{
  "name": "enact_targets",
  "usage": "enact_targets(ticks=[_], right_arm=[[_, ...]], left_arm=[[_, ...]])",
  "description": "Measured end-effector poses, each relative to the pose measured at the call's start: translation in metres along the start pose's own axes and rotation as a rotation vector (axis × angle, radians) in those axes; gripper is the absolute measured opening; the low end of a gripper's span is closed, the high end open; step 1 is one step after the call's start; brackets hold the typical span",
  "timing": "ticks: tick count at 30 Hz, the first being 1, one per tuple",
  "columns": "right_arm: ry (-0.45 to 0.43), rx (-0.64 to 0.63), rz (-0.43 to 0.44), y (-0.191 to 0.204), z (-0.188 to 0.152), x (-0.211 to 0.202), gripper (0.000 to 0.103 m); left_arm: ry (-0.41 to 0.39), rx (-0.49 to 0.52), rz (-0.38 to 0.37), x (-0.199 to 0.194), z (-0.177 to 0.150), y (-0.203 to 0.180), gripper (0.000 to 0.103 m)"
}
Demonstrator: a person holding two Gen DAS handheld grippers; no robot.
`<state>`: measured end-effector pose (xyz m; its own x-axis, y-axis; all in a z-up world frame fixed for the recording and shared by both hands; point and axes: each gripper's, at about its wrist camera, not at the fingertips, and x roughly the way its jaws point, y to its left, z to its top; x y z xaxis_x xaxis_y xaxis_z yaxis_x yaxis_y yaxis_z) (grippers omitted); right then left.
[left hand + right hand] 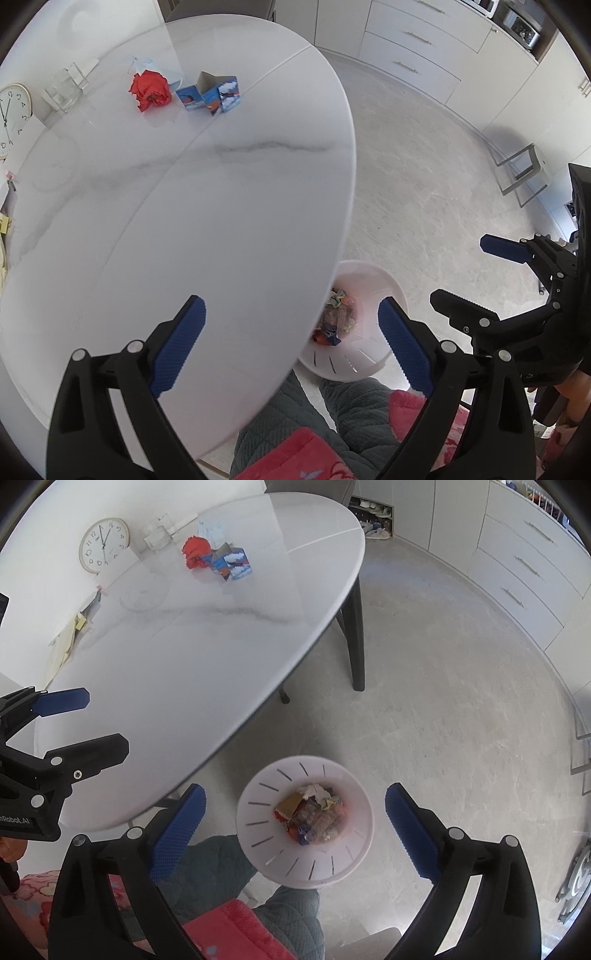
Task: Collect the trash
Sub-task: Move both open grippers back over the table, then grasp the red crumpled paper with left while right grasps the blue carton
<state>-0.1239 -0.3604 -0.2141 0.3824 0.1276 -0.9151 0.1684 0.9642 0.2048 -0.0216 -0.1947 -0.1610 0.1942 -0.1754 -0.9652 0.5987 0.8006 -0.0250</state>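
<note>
bin (258, 845): white slotted basket on the floor just off the table's near edge, by the person's knees; crumpled wrappers and paper (312, 814) piled in its bottom
right gripper (293, 827): directly above bin, pointing down into it; jaws spread wide, nothing between the pads
left gripper (291, 345): straddles the table edge beside bin, one finger over the tabletop, other over bin rim; jaws wide apart, empty
table (221, 206): white marble-look oval, bin partly tucked under its rim
leftover trash: red crumpled paper (150, 90) and blue printed carton (210, 94), side by side at table's far end, well apart from bin
clock (104, 544): leans on the wall beyond the table, far side from bin
</note>
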Motion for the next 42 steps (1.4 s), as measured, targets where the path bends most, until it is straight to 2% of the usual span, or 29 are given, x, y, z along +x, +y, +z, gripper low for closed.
enact_targets(ticks=[4, 10, 16, 21, 25, 27, 35, 38, 40, 42], right_arm=[[-0.004, -0.009, -0.001, 0.012, 0.024, 0.007, 0.097], [-0.027, -0.045, 0.000, 0.041, 0.076, 0.023, 0.097], [-0.069, -0.066, 0.001, 0.068, 0.143, 0.046, 0.098], [-0.077, -0.071, 0.012, 0.081, 0.186, 0.070, 0.098], [-0.067, -0.082, 0.001, 0.087, 0.212, 0.091, 0.098], [-0.063, -0.083, 0.010, 0.087, 0.220, 0.097, 0.098], [-0.057, -0.130, 0.012, 0.086, 0.254, 0.125, 0.098], [-0.050, -0.118, 0.021, 0.086, 0.267, 0.134, 0.098], [-0.050, -0.102, 0.028, 0.084, 0.274, 0.138, 0.098], [-0.050, -0.086, 0.037, 0.084, 0.279, 0.141, 0.098]], left_arm=[[-0.009, -0.012, 0.016, 0.002, 0.013, 0.020, 0.090], [-0.017, -0.113, -0.025, 0.008, 0.039, 0.075, 0.090], [-0.034, -0.178, 0.000, 0.027, 0.092, 0.145, 0.090], [-0.094, -0.230, -0.015, 0.047, 0.146, 0.191, 0.090], [-0.141, -0.213, -0.022, 0.069, 0.187, 0.208, 0.090], [-0.161, -0.175, 0.004, 0.083, 0.206, 0.211, 0.090], [-0.154, -0.131, -0.012, 0.133, 0.247, 0.222, 0.089], [-0.129, -0.117, -0.004, 0.149, 0.254, 0.225, 0.073], [-0.115, -0.115, -0.011, 0.157, 0.259, 0.227, 0.056], [-0.129, -0.115, -0.027, 0.159, 0.260, 0.228, 0.055]])
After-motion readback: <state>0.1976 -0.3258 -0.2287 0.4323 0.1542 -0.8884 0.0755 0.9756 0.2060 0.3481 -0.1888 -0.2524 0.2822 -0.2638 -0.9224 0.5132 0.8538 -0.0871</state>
